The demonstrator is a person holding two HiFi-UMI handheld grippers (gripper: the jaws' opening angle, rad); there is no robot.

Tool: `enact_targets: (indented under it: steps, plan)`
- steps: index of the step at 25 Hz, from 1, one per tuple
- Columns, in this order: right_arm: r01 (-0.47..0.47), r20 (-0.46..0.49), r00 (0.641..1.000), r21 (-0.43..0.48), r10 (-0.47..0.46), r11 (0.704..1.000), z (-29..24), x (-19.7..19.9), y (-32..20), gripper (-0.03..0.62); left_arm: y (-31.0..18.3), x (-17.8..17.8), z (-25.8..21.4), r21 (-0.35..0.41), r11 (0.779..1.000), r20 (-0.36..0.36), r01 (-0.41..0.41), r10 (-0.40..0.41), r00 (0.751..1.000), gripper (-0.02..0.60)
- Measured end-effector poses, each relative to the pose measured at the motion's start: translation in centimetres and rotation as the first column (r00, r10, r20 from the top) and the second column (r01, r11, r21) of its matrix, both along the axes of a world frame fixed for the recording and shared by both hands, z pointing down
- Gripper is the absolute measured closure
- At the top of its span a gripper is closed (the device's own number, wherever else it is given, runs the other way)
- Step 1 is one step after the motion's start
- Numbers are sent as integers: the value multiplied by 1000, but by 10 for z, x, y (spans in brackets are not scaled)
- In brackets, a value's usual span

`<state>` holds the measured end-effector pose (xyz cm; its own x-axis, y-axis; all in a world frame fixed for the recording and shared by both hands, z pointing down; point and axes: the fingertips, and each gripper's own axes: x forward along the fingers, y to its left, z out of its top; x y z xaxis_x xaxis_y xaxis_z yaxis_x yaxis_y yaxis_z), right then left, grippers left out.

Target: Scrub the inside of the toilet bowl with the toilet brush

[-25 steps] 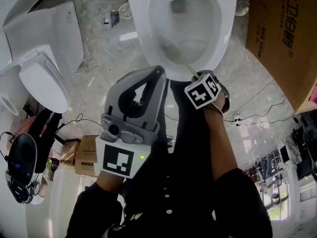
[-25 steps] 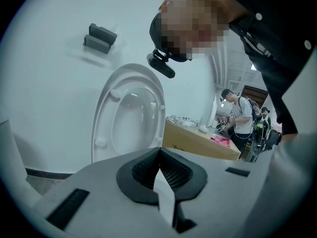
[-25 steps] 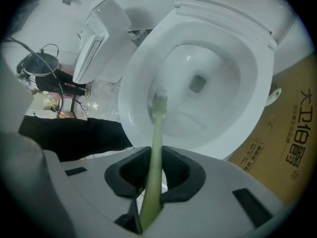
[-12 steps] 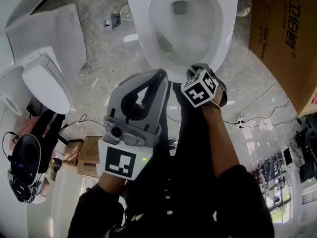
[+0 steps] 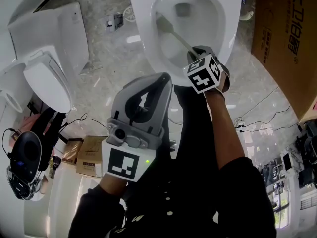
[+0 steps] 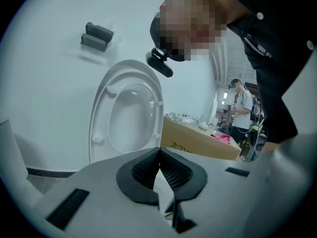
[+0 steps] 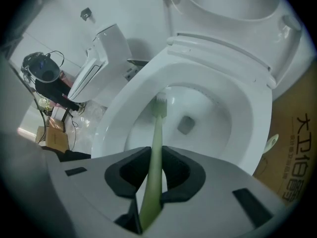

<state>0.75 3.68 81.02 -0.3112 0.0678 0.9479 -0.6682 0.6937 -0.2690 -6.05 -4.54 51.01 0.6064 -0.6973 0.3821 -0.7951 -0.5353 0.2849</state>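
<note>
A white toilet bowl point(image 5: 225, 21) point(image 7: 119, 118) fills the top of the head view, with its drain hole point(image 7: 185, 124) at the bottom. My right gripper point(image 5: 198, 53) point(image 7: 154, 170) hovers over the bowl's near rim, shut on the pale green toilet brush point(image 5: 173, 32) point(image 7: 156, 148). The brush head point(image 7: 159, 103) rests against the bowl's inner left wall. My left gripper point(image 5: 148, 90) point(image 6: 159, 167) is held lower, away from the bowl, jaws shut and empty. The left gripper view points up at the raised toilet seat point(image 6: 99, 118).
A brown cardboard box point(image 5: 285, 38) point(image 7: 297, 148) stands right of the toilet. A second white toilet point(image 5: 44, 58) point(image 7: 99, 58) sits to the left. Cables point(image 5: 257, 115) trail on the marble floor at right. Small boxes point(image 5: 91, 155) and black gear point(image 5: 22, 160) lie lower left.
The right gripper has pushed forward over the rim, and the brush head has swept from the bowl's near left side up toward the far left wall. The left gripper has barely moved.
</note>
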Motion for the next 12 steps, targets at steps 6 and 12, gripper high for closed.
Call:
enact_targets:
  steps: [6,12]
  plan:
    - [-32,0,999,66,32,997,4,2,-39,508,5,3,2,-8,1000,-1,1,-1,1000,555]
    - [-40,-7,999,101,41,994,5,9,-53,508,5,4,4,-7,1000,0,2,-2,1000,556]
